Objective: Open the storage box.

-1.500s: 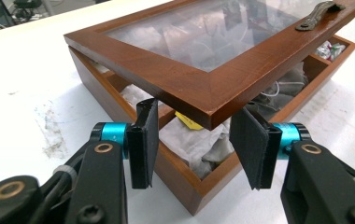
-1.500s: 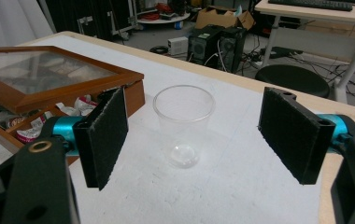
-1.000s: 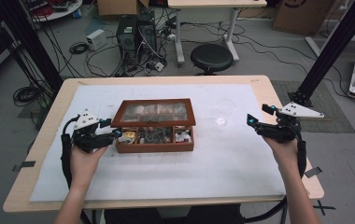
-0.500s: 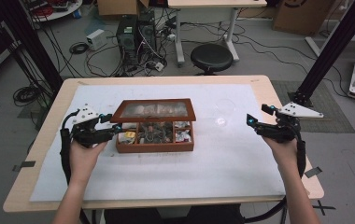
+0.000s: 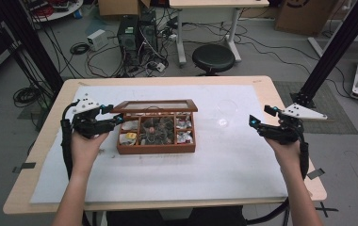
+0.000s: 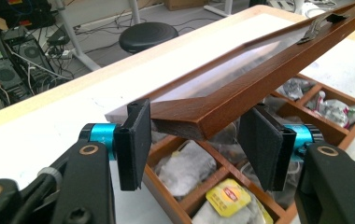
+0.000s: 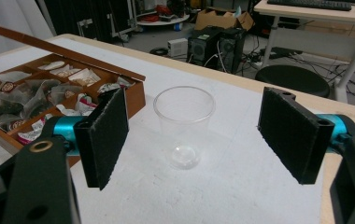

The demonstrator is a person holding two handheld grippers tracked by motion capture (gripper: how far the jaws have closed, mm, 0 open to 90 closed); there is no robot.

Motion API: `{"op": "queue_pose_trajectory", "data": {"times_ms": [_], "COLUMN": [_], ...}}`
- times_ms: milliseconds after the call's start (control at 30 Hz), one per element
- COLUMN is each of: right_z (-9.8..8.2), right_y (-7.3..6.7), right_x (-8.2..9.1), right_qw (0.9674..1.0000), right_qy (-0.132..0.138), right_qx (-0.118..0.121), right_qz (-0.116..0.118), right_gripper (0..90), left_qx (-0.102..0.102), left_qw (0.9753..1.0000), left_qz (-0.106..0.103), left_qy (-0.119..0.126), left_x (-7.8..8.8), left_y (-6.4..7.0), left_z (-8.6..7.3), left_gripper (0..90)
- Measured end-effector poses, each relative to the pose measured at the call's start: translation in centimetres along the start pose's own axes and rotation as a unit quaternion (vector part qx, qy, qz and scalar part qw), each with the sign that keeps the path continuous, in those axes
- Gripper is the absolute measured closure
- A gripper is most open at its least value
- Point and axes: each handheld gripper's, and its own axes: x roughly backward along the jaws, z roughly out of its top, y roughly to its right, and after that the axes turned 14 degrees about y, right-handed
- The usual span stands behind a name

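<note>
A wooden tea box (image 5: 156, 149) with several compartments of tea bags stands mid-table. Its glass-paned lid (image 5: 156, 106) is tilted up on the back hinge. My left gripper (image 5: 113, 118) is at the lid's front left corner. In the left gripper view the lid corner (image 6: 189, 119) lies between the black pads (image 6: 136, 140), and the left gripper (image 6: 194, 140) is shut on it. A clear plastic cup (image 5: 226, 113) stands upright to the right of the box. My right gripper (image 5: 260, 117) hovers right of the cup with jaws wide apart. In the right gripper view the cup (image 7: 184, 123) stands ahead of them, untouched.
A white mat (image 5: 167, 179) covers the wooden table (image 5: 40, 155). Beyond the far edge are a black stool (image 5: 213, 57), computer towers (image 5: 137, 37) and cables on the floor. A black frame post (image 5: 330, 52) rises at the right.
The lid has swung further up, uncovering more of the compartments. The left gripper rose a little with its corner. The right gripper stayed where it was.
</note>
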Motion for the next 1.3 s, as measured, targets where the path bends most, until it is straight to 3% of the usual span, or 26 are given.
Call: {"op": "queue_pose_trajectory", "data": {"times_ms": [267,767,967,1100,1300], "right_z": [0.0,0.1,0.1,0.1,0.1], "right_y": [0.1,0.4,0.4,0.4,0.5], "right_x": [0.0,0.2,0.2,0.3,0.8], "right_qw": [1.0000,1.0000,0.9999,0.9999,0.9999], "right_qy": [0.003,0.007,0.007,0.009,0.010], "right_qx": [-0.001,-0.003,-0.006,-0.007,-0.007], "right_qz": [0.002,0.005,0.005,0.005,0.003], "right_gripper": [25.2,25.2,25.2,25.2,25.3], "left_qx": [0.024,0.026,0.017,0.027,0.025], "left_qw": [0.9996,0.9995,0.9998,0.9996,0.9996], "left_qz": [-0.006,-0.007,-0.005,-0.006,-0.006], "left_qy": [0.012,0.016,0.010,0.011,0.012], "left_x": [-0.7,-2.3,-2.9,-3.3,-3.8], "left_y": [-1.2,-2.8,-3.1,-3.5,-3.5], "left_z": [1.0,2.9,3.7,4.0,4.3], "left_gripper": [44.7,44.8,44.9,44.7,44.6]}}
